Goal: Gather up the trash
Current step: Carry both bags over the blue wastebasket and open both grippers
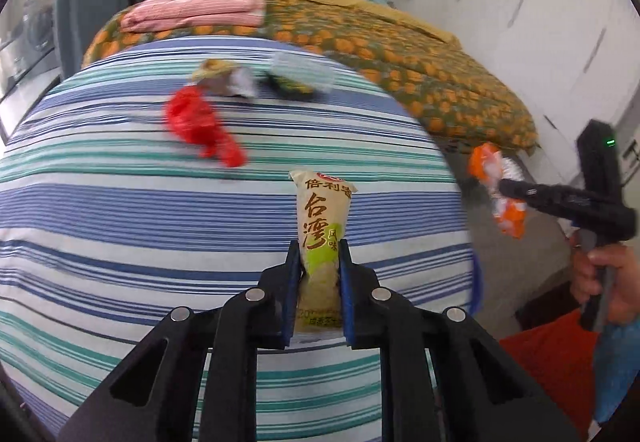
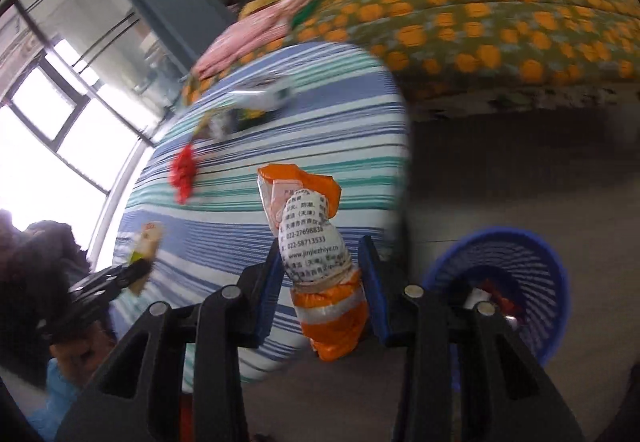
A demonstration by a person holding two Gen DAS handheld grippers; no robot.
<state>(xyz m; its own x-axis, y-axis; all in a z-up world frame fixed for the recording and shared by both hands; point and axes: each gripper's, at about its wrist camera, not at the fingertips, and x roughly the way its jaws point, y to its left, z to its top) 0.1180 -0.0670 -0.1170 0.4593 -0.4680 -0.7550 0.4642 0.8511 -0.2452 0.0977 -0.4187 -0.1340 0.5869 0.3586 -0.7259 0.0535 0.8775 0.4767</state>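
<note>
1. Carrying step: your left tongs are clenched on the yellow snack wrapper, your right tongs pinch the orange-and-white wrapper, both held above the striped bed.
2. Next, swing the right one over the blue basket and release; red scrap waits.

Quick count from where I'm standing: two grippers going, the left gripper and the right gripper, and each has exactly one bit of trash in it: one yellow snack wrapper, one orange-and-white packet. Still on the striped cover: one red wrapper, plus what looks like two or three more crumpled bits, too blurry to say exactly. One blue basket. One folded pink cloth.
</note>
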